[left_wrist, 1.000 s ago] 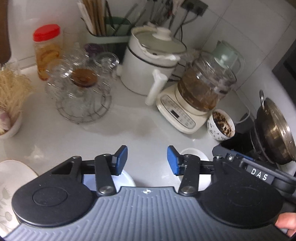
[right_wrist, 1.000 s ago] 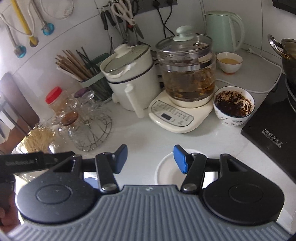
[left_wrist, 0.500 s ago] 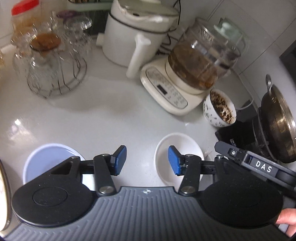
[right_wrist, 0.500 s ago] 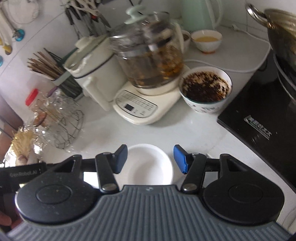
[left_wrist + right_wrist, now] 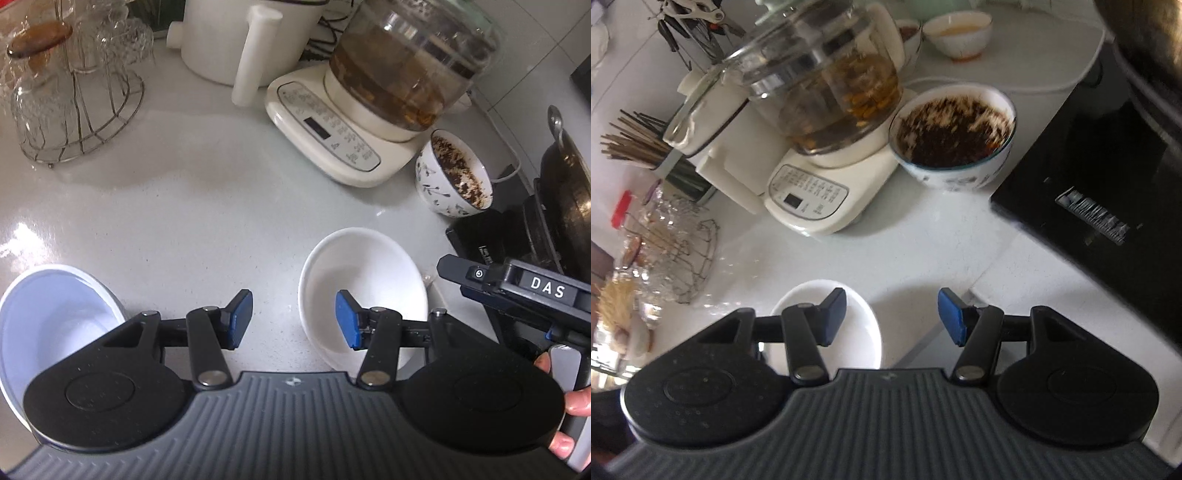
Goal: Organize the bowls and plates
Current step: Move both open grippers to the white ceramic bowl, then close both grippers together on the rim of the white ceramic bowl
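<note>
Both the left gripper [image 5: 293,319] and the right gripper [image 5: 892,315] are hanging released, gripping nothing, over the white bowl [image 5: 364,266], partly hiding it; the bluish bowl [image 5: 48,306] left of it is probably cut off.

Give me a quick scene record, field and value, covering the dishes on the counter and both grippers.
surface: white counter
white bowl: empty, upright, near both grippers
pale blue bowl: empty, far left
patterned bowl: holds dark residue, beside kettle base
left gripper: open, nothing held, one pad over white bowl
right gripper: open, nothing held
</note>
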The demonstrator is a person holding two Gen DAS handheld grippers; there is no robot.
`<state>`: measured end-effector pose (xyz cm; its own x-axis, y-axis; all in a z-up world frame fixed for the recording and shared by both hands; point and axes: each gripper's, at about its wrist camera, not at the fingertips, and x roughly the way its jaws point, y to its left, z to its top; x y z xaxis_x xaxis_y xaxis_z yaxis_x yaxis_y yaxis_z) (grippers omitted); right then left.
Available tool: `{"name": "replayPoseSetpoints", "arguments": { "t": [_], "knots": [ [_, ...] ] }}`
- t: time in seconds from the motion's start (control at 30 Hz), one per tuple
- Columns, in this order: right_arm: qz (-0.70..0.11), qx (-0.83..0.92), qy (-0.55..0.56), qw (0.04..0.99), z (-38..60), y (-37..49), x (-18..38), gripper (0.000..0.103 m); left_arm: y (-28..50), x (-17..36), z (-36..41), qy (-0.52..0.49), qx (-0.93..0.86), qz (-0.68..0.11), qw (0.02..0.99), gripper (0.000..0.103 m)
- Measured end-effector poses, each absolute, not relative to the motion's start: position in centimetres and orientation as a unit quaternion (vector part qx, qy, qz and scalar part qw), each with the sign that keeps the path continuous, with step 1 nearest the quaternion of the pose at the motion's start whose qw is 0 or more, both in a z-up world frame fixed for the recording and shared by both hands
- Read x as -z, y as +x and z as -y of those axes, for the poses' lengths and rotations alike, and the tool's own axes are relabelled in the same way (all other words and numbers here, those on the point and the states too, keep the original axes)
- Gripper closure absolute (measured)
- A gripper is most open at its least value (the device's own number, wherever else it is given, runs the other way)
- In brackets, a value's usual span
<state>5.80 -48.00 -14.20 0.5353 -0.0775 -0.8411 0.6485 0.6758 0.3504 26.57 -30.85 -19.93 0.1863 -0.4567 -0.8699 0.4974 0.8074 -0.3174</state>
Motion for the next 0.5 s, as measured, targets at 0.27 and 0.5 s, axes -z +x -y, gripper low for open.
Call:
{"name": "replayPoseSetpoints", "arguments": {
  "t": [0.27,0.5],
  "knots": [
    [-0.462,0.197,0.36,0.786,48.0,6.4,16.2,0.045,26.2,21.8,30.8,0.005,0.313,-0.583,0.75,0.047],
    [-0.483,0.175,0.372,0.773,48.1,6.5,17.7,0.068,26.3,22.4,31.1,-0.018,0.319,-0.591,0.74,0.048]
  ]
}}
